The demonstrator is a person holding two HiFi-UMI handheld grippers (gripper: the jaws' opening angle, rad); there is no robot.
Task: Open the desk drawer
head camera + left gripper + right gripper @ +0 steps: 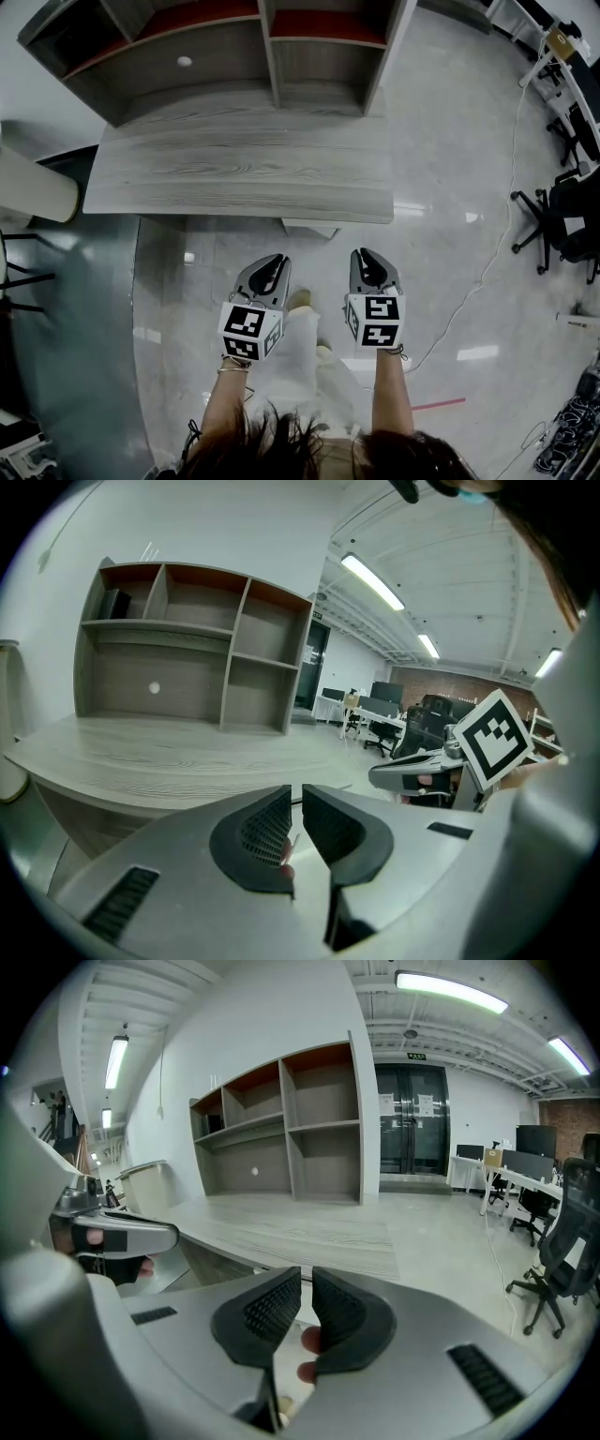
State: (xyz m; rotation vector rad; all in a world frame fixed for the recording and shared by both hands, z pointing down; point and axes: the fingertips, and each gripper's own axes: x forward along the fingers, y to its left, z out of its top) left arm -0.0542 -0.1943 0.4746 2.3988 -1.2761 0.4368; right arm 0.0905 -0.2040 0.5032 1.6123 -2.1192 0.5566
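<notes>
Upper half of head view: grey wood desk (pixel 244 173), shelf unit (pixel 225 56) along its far edge. Drawer (pixel 309 228) peeks from under near edge, centre frame. Below it I hold left gripper (pixel 274 265) and right gripper (pixel 367 256) side by side, clear of desk. Both claws closed, nothing between jaws.
</notes>
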